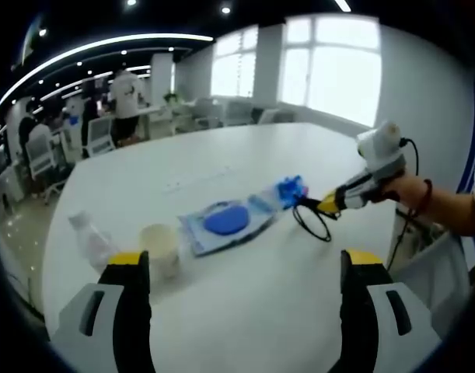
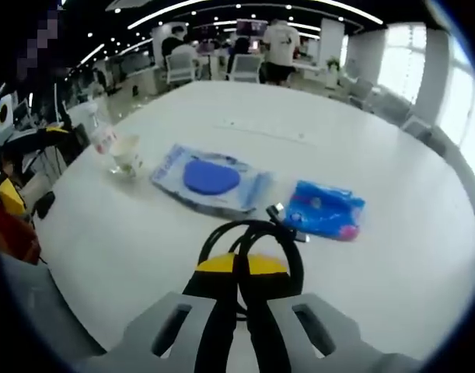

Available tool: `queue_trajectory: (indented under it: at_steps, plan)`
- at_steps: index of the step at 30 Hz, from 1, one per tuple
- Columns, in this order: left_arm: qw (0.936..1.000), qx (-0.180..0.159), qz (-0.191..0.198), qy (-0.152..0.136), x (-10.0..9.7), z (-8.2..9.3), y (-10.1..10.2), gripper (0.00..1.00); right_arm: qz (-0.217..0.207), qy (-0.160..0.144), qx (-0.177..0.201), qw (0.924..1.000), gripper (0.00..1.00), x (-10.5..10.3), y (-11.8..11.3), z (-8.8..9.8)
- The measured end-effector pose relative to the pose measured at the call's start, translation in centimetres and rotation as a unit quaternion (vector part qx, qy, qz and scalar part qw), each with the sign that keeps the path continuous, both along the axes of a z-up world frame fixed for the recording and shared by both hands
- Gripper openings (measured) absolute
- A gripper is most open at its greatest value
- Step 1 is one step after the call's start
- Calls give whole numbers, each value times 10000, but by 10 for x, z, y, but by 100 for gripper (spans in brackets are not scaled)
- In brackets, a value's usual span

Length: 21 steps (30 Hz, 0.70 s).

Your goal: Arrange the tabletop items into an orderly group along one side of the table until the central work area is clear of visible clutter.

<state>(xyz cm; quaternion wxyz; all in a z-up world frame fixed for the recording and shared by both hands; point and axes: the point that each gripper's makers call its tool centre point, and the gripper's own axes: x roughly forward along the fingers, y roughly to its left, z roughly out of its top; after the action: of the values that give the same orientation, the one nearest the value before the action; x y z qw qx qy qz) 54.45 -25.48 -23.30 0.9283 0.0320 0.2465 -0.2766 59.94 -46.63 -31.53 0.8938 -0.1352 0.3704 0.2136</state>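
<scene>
The black cable loop (image 2: 249, 241) is pinched between the closed jaws of the right gripper (image 2: 241, 268), its coil and connector end arching just ahead of the yellow tips; the left gripper view shows that same loop (image 1: 313, 217) dangling from the right gripper (image 1: 328, 204) over the white table (image 1: 245, 311). Just beyond the loop lies the small blue packet (image 2: 325, 208), and beside that, further left, the clear pouch with a blue disc (image 2: 210, 180). Well past them sit the paper cup (image 2: 127, 155) and the plastic bottle (image 2: 101, 134), near the table's far-left edge. The left gripper (image 1: 245, 268) hangs wide open and empty — the cup (image 1: 161, 247) just off its left jaw. The risk, I judge, is the slack loop: swung low, it could snag or drag the blue packet, or slip from so narrow a pinch.
</scene>
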Motion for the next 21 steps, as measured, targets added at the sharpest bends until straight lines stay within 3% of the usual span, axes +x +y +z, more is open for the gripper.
queue_trajectory:
  at_steps: [5, 10, 21]
  plan:
    - [10000, -3, 35, 16, -1, -2, 3, 99, 261, -21, -463, 9986, 2, 4, 6, -12]
    - [9995, -268, 165, 101, -1, -5, 7, 96, 461, 28, -652, 9968, 2, 4, 13, -25]
    - [9993, -231, 275, 140, 3, -14, 10, 93, 896, 112, -1180, 9889, 2, 3, 20, -48]
